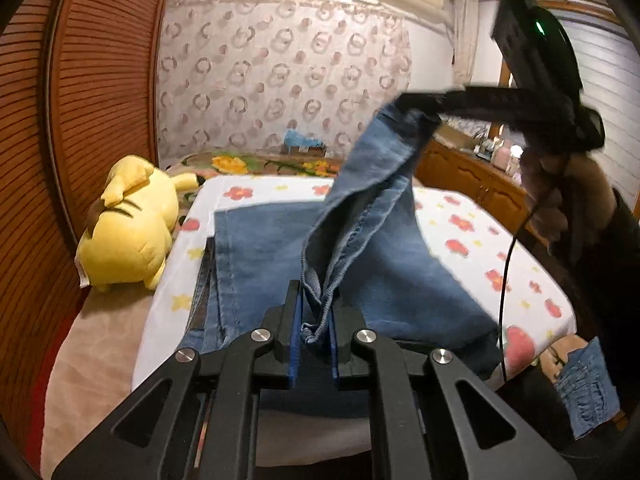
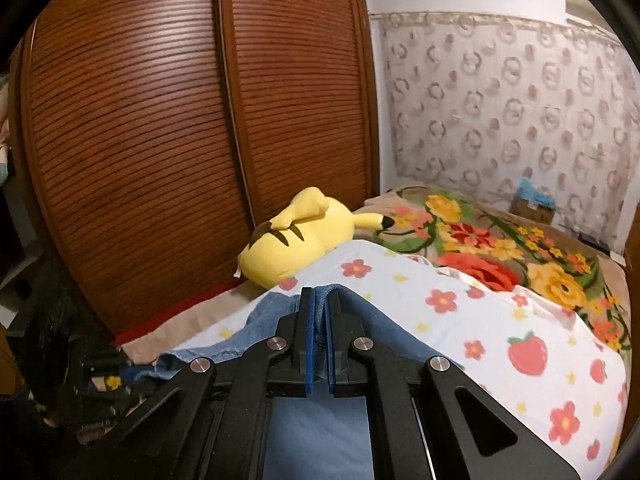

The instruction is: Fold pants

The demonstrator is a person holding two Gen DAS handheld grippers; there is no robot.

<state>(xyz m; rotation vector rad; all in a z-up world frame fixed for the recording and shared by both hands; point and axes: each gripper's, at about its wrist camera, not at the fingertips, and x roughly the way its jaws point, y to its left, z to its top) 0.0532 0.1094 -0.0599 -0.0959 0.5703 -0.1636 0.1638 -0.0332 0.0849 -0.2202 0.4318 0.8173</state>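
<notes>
Blue denim pants point(image 1: 272, 248) lie partly flat on a white flowered sheet point(image 1: 472, 236) on the bed. My left gripper point(image 1: 316, 320) is shut on a hem edge of the pants, low above the bed. My right gripper point(image 1: 416, 104) shows in the left wrist view, raised high, shut on another part of the same edge, so denim hangs between the two. In the right wrist view my right gripper point(image 2: 319, 316) is shut on a fold of the pants point(image 2: 316, 432), which drape under it over the sheet point(image 2: 500, 320).
A yellow plush toy point(image 1: 128, 228) lies at the bed's left edge, also in the right wrist view point(image 2: 296, 236). A wooden louvred wardrobe point(image 2: 180, 120) stands close on the left. A floral blanket point(image 2: 500, 248) covers the far bed. A wooden dresser point(image 1: 476, 184) stands right.
</notes>
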